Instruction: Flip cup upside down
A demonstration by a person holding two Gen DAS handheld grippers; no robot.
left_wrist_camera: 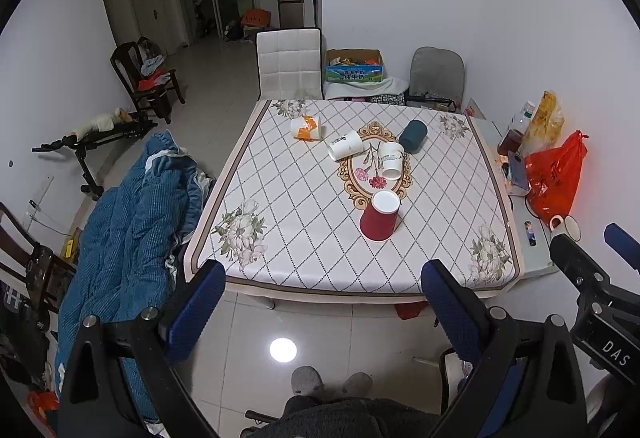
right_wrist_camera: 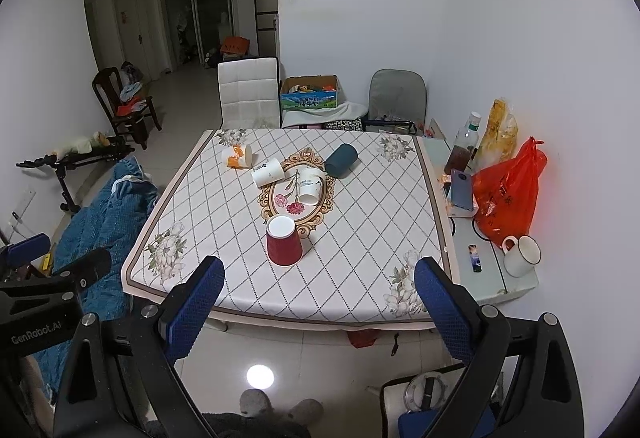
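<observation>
Red cup (right_wrist_camera: 283, 245), mouth-down near the frame's centre on the worktop (right_wrist_camera: 360, 238); 4 cups lie sideways above it. Both the left gripper (left_wrist_camera: 324, 312) and right gripper (right_wrist_camera: 320, 304) hang short of the worktop, jaws wide apart, empty; neither is clearly nearer.

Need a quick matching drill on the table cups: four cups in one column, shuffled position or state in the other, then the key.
Cups:
1. red cup
2. dark teal cup
3. orange-and-white cup
4. white cup on the oval motif

States:
A. on its side, far left, near the white chair
B. standing mouth-down, nearest the grippers
C. on its side, far right of the group
D. on its side, over the flower print at the table centre

Pairs: 1-B, 2-C, 3-A, 4-D
</observation>
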